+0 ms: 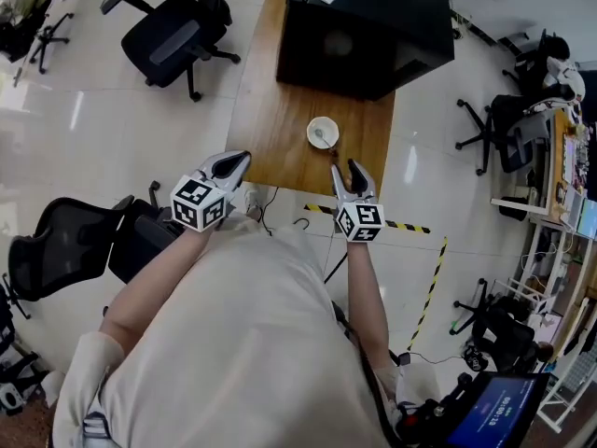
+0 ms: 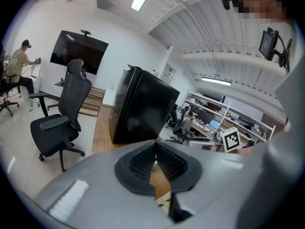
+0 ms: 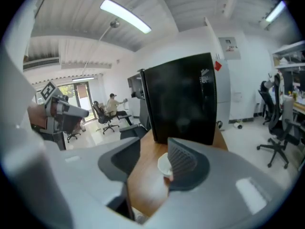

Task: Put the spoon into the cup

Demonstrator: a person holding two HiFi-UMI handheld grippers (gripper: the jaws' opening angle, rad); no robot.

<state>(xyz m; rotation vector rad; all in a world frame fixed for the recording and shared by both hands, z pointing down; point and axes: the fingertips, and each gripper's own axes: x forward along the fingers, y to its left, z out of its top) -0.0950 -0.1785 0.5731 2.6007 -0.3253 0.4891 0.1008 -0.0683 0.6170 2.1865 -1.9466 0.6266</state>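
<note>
Spoon (image 1: 321,137) lies in cup (image 1: 323,132) on table (image 1: 270,119), eleven o'clock from right gripper (image 1: 346,170); its jaws are apart and empty. Left gripper (image 1: 240,161) jaws together. Placing looks done; next, just withdraw clear.

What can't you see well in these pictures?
- Head view: the cup is too small to show what lies inside.
- Right gripper view: the right tool covers part of the cup.
- Left gripper view: no cup shows; the left tool fills the bottom.
- Head view: the top edge cuts off the black box.
</note>
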